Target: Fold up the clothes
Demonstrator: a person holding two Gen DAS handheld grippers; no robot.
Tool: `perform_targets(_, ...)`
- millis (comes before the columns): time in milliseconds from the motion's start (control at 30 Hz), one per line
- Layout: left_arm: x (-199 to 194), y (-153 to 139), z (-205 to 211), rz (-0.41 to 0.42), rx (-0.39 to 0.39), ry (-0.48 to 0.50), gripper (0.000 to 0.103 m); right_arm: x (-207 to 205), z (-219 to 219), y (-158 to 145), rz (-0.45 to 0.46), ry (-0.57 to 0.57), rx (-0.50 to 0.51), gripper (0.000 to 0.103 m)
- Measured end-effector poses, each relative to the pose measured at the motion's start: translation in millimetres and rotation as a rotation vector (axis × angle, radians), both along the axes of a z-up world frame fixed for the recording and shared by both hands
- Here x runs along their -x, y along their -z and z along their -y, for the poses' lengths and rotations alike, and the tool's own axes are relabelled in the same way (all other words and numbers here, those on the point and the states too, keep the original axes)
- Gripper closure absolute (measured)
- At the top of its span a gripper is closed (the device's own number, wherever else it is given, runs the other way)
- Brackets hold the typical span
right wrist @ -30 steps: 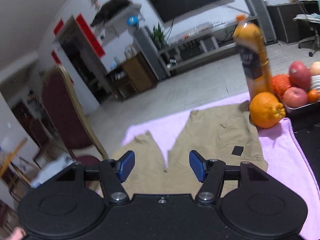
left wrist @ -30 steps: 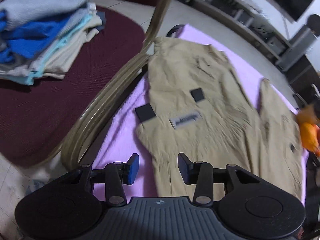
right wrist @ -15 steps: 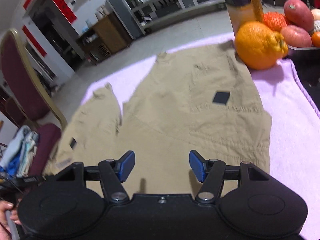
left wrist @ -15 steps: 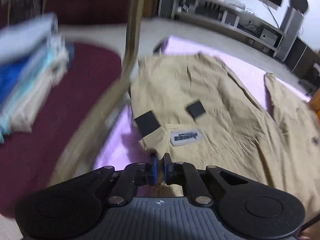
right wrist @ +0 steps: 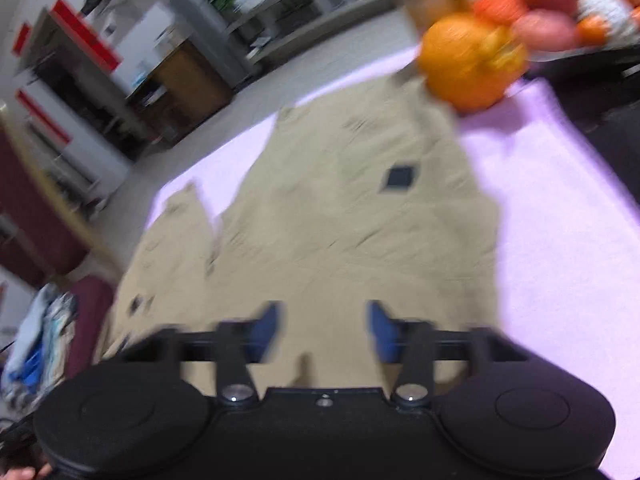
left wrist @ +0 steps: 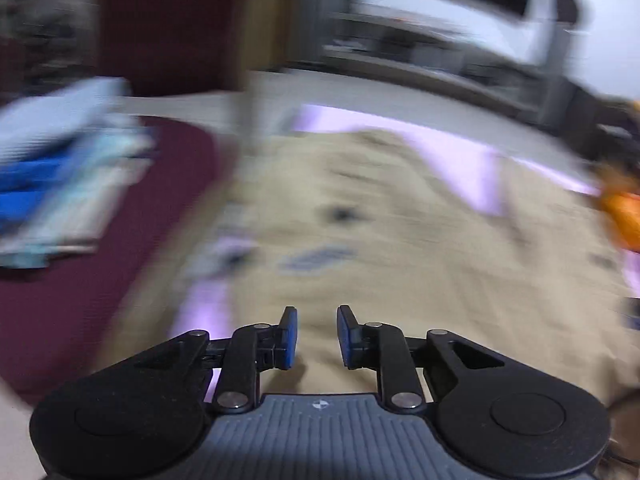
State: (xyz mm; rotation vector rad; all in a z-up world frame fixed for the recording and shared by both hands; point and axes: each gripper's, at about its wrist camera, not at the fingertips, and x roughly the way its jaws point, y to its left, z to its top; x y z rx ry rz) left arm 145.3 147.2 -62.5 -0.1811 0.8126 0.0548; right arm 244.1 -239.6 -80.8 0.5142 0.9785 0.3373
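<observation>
A blurred stack of folded blue, pale-blue and cream clothes [left wrist: 60, 176] is sitting on the dark maroon upholstered chair seat [left wrist: 100, 280] off the left edge of the worktop. Just right of it, the lilac cloth covering the worktop [right wrist: 560, 220] is carrying the beige cotton cargo shorts [right wrist: 340, 240], which are lying flat and spread wide, waistband toward the near edge and the two legs pointing to the far edge. A small black square patch [right wrist: 400, 178] is showing on the right leg.

The left claw [left wrist: 313, 338] is hovering over the near left part of the shorts, its blue pads parted by a modest gap and holding nothing. The right claw [right wrist: 322, 332] is hanging over the waistband at the near edge, pads spread wider, also empty.

At the far right corner, a large orange citrus fruit [right wrist: 470, 66] is sitting against the tip of the right leg, beside a tray of red apples and other fruit [right wrist: 560, 20].

The shorts are looking light, soft and limp, likely to sag and crease rather than hold shape, though not slippery. Pinching the waistband corners or the outer side seam seems best, taking only a thin fold of cloth and lifting both ends together so that the fabric is staying taut.
</observation>
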Motion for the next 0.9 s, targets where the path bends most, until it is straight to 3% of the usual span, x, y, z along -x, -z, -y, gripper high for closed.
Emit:
perform_targets(100, -11, 13, 26, -0.039, 0.060, 0.138, 0.091, -2, -20, 20, -0.084, -0.146, -0.089, 0.075)
perform_targets(167, -15, 26, 34, -0.086, 0.041, 0.160, 0.088, -2, -28, 31, -0.130, -0.196, -0.099, 0.074)
perform_targets(200, -15, 32, 37, -0.110, -0.021, 0.138, 0.087, -1, -24, 33, -0.137, -0.181, -0.076, 0.080)
perform_targets(233, -16, 37, 38, -0.130, -0.095, 0.107, 0.087, -1, -19, 35, -0.144, -0.158, -0.050, 0.095)
perform_targets(267, -16, 39, 36, -0.142, -0.141, 0.075, 0.087, 0, -8, 35, -0.143, -0.111, -0.009, 0.103)
perform_targets(367, -8, 36, 21, -0.162, -0.229, -0.038, 0.088, 13, 28, 24, -0.116, 0.062, 0.118, 0.103)
perform_targets(433, 4, 27, 10, -0.141, -0.200, -0.069, 0.090, 25, 52, 16, -0.099, 0.178, 0.175, 0.101)
perform_targets(467, 14, 18, 7, -0.104, -0.141, -0.044, 0.090, 33, 63, 8, -0.083, 0.218, 0.146, 0.098)
perform_targets(533, 33, 0, 1, -0.029, -0.022, 0.004, 0.090, 55, 81, -11, -0.018, 0.258, 0.043, 0.078)
perform_targets(600, 52, -18, -5, 0.045, 0.096, 0.053, 0.090, 84, 91, -32, 0.079, 0.268, -0.077, 0.070)
perform_targets(700, 81, -44, -14, 0.157, 0.274, 0.126, 0.088, 123, 109, -42, 0.165, 0.228, -0.451, 0.067)
perform_targets(767, 82, -51, 6, 0.148, 0.269, 0.172, 0.086, 127, 103, -37, 0.139, 0.188, -0.574, 0.064)
perform_targets(900, 50, -31, 63, 0.037, 0.143, 0.239, 0.090, 101, 47, -16, -0.007, 0.099, -0.459, 0.063)
